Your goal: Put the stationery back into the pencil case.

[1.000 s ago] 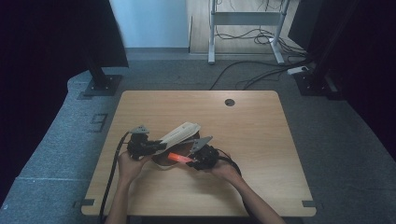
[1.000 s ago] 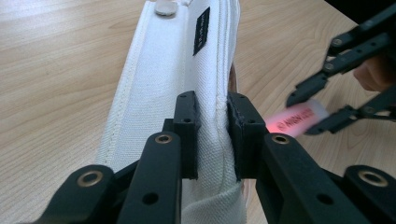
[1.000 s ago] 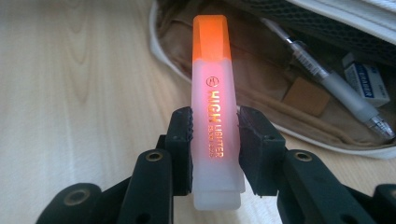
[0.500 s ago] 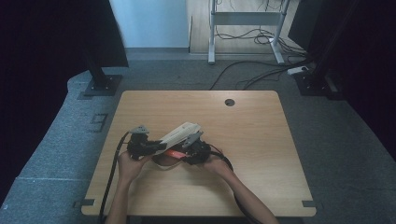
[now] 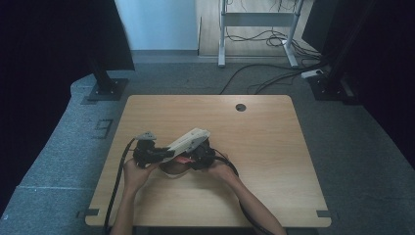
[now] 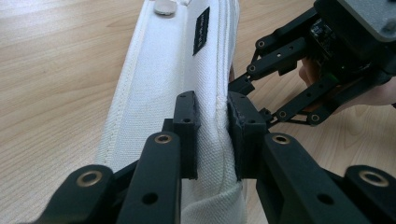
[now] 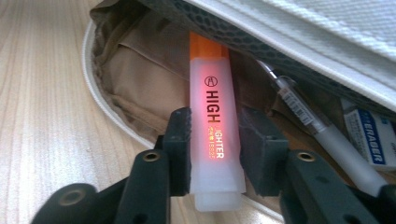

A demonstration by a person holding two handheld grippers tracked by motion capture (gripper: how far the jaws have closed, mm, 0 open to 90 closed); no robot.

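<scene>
A white fabric pencil case (image 5: 188,139) lies open near the table's front left, its lid (image 6: 163,70) raised. My left gripper (image 6: 212,135) is shut on the lid's seam edge and holds it up; in the high view it (image 5: 164,152) sits left of the case. My right gripper (image 7: 215,140) reaches under the lid from the right (image 5: 195,159). An orange highlighter (image 7: 212,107) lies between its pads, tip inside the tan lining and rear end over the rim. The jaws have just been opening, but both pads still touch the highlighter's sides.
Inside the case lie a clear pen (image 7: 303,116) and a boxed eraser (image 7: 373,135). The wooden table (image 5: 274,147) has a cable hole (image 5: 240,107) at the back. Both forearms come in over the front edge.
My right gripper has carried the highlighter left, from beside the case to under the raised lid. The left gripper and the lid have stayed where they were.
</scene>
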